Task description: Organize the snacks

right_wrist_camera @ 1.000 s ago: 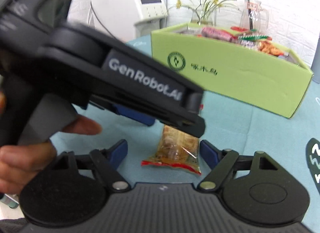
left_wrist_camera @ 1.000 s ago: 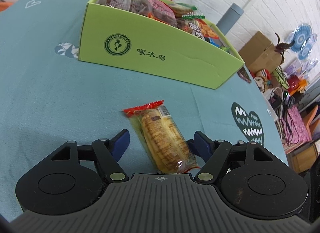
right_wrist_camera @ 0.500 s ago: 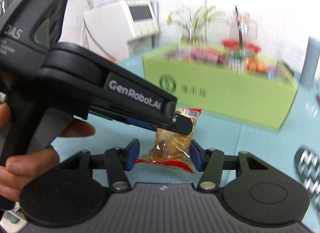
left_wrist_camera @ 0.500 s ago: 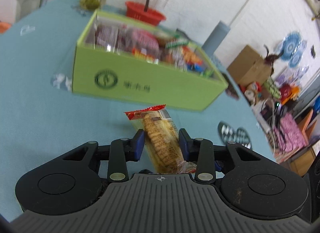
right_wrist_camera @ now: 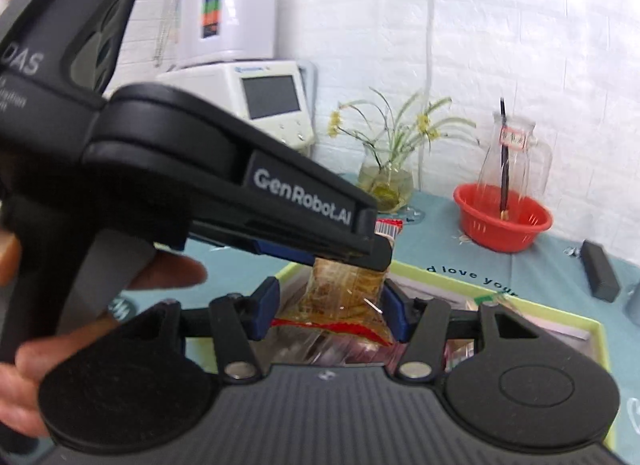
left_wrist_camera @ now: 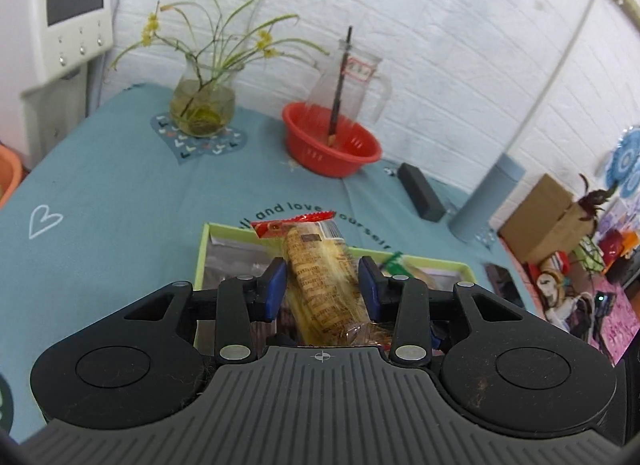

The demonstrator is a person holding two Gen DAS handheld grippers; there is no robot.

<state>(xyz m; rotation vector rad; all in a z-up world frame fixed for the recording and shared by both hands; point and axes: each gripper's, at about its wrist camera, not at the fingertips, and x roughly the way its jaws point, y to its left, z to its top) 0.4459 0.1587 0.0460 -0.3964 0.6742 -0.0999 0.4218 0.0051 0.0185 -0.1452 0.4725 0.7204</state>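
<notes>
Left gripper (left_wrist_camera: 322,291) pinches biscuit packet (left_wrist_camera: 320,285) mid-body, long axis pointing forward along its fingers, over green box (left_wrist_camera: 202,253); right gripper (right_wrist_camera: 328,311) looks clamped on the packet's near end, just beside.

Red-ended clear cracker packet (left_wrist_camera: 320,277), lime-green box (left_wrist_camera: 202,249), teal heart-print tablecloth (left_wrist_camera: 112,193), red basket (left_wrist_camera: 332,145)

Black left gripper (right_wrist_camera: 352,261) entering from nine o'clock, clamped on clear biscuit packet (right_wrist_camera: 344,297), above light green cardboard box (right_wrist_camera: 532,301), right gripper (right_wrist_camera: 330,309) closed on the same packet
</notes>
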